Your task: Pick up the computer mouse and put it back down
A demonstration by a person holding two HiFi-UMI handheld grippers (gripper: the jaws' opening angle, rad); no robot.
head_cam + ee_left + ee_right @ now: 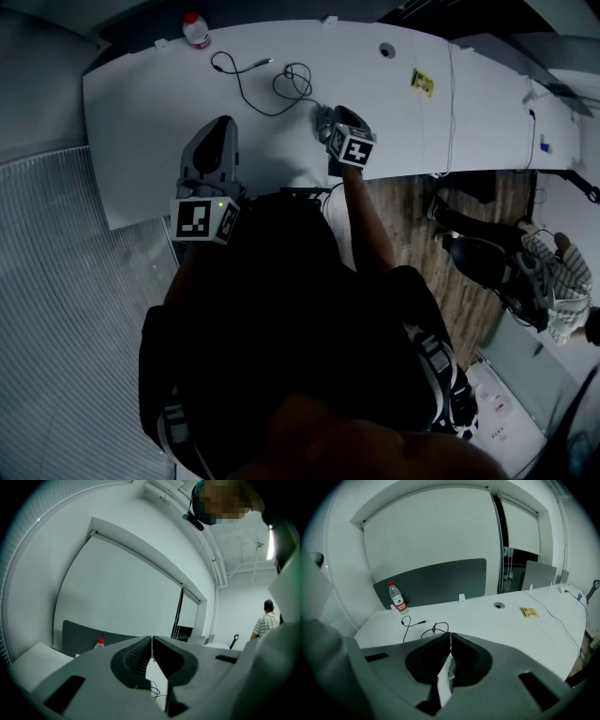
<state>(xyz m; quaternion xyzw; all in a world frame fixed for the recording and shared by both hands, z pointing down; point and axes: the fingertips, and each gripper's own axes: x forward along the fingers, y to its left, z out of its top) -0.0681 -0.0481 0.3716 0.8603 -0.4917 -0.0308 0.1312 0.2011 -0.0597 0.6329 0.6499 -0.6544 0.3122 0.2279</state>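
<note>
The grey computer mouse lies on the white desk at the end of a looped black cable. My right gripper hangs just above and to the right of it, tilted downward. In the right gripper view its jaws are shut tip to tip with nothing between them, and the mouse is mostly hidden beneath them. My left gripper is over the desk's near left part, pointing level. Its jaws are shut and empty.
A water bottle with a red cap stands at the desk's far left. A yellow card and a round cable hole lie to the right. An office chair is beside the desk. A person stands far off.
</note>
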